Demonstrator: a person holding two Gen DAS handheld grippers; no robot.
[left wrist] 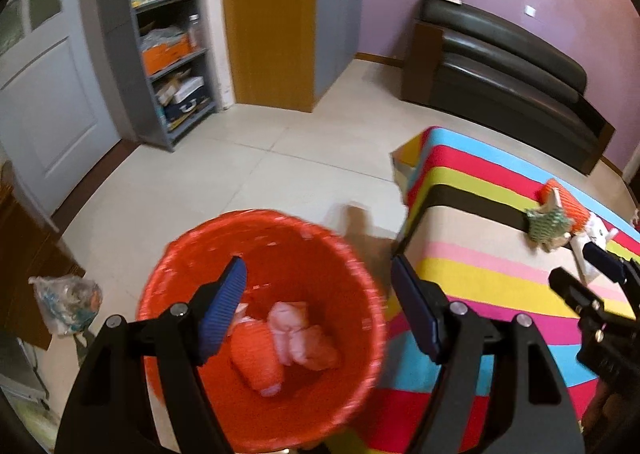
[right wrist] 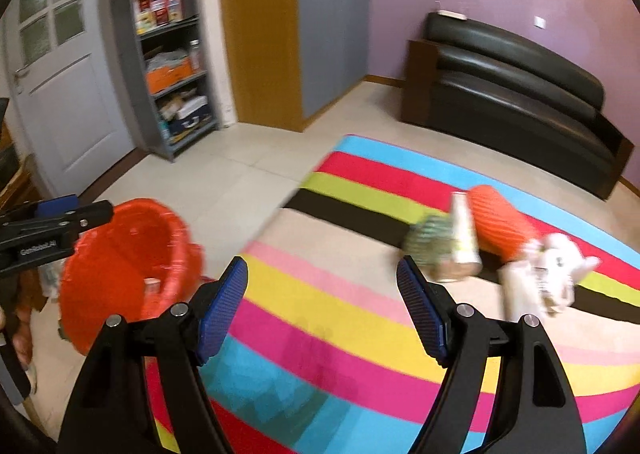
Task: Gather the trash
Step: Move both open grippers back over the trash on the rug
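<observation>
Left gripper: jaws held apart, nothing between them, poised above the red bin, probably for dropping. Pink and orange scraps are seen inside the bin. Right gripper: jaws apart, empty, aimed over the striped rug beside the bin. Remaining trash is piled on the rug, well apart from the bin. Shelf packets' print is unreadable; lettering on the left gripper's side is too blurred.

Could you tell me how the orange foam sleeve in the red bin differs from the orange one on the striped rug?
The sleeve in the red bin is already collected and lies beside crumpled pink pieces. The sleeve on the striped rug is not yet collected and lies among green netting and white wrappers. Both are orange and ribbed.
</observation>
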